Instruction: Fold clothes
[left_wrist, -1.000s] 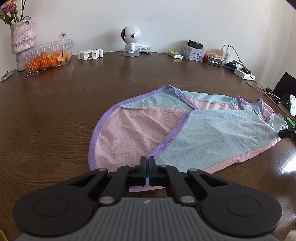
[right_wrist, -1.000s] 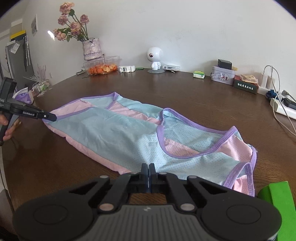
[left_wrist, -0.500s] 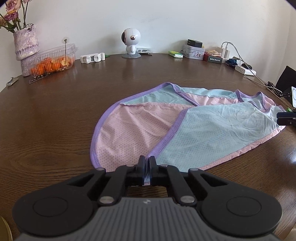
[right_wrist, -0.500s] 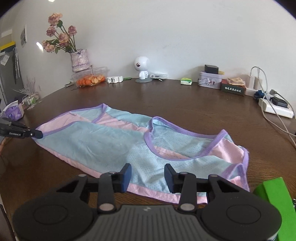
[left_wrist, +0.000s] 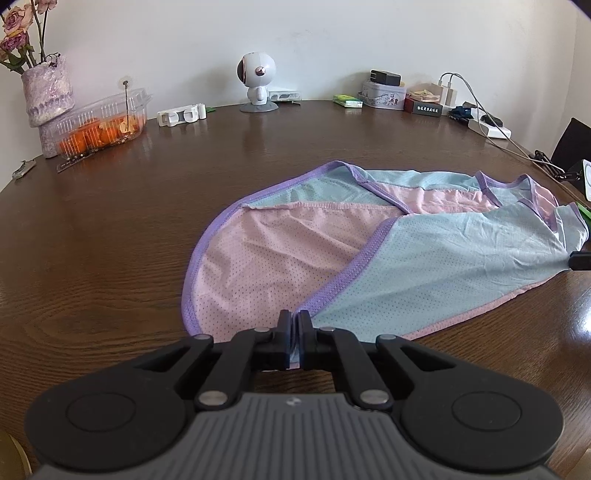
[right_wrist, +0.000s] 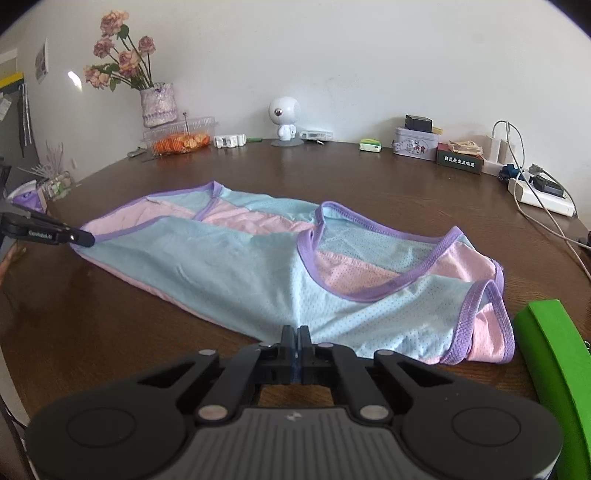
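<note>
A sleeveless mesh top (left_wrist: 388, 251) in light blue and pink with purple trim lies spread on the brown wooden table; it also shows in the right wrist view (right_wrist: 266, 266). My left gripper (left_wrist: 294, 325) is shut on the top's hem at its near edge. My right gripper (right_wrist: 295, 338) is shut on the near blue edge at the armhole end, and the cloth puckers toward it. The left gripper's tip shows in the right wrist view (right_wrist: 79, 238), and the right gripper's tip shows in the left wrist view (left_wrist: 580, 260).
Along the far table edge stand a vase of flowers (right_wrist: 157, 107), a clear box of oranges (left_wrist: 99, 123), a white round-headed figure (left_wrist: 258, 83), tins and boxes (right_wrist: 413, 142), and a power strip with cables (right_wrist: 539, 190). A green object (right_wrist: 554, 354) lies at the right.
My right gripper opened half a second ago and has now shut on the top's near blue edge. My left gripper stays shut on the hem and has drawn the cloth a little tauter.
</note>
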